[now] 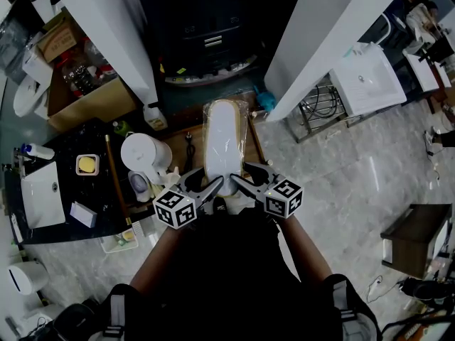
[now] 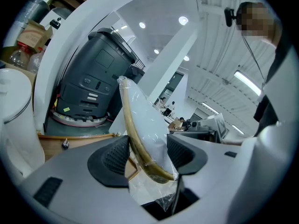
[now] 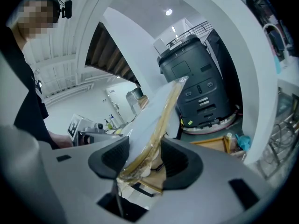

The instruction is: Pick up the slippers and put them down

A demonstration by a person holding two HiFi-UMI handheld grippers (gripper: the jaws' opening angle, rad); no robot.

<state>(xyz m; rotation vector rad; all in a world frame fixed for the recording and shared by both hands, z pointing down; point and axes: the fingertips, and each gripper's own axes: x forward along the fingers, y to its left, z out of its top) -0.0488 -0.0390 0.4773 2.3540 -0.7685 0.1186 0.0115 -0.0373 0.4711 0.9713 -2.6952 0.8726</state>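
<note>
Head view: the left gripper (image 1: pixel 210 187) and right gripper (image 1: pixel 240 182) both clamp the near end of the bagged slippers (image 1: pixel 226 137), likely to share their weight, with the toes toward twelve. A kettle (image 1: pixel 146 155) stands at nine.
Left gripper view: the pads squeeze the slippers (image 2: pixel 140 125), and a grey machine (image 2: pixel 93 83) looms at ten.
Right gripper view: the same pinch on the slippers (image 3: pixel 156 129), with the grey machine (image 3: pixel 198 78) at one.

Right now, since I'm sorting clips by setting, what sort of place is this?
Probably a workshop or test space, not a home: a washbasin beside a wire rack, a cluttered cardboard box, and a big dark machine.
</note>
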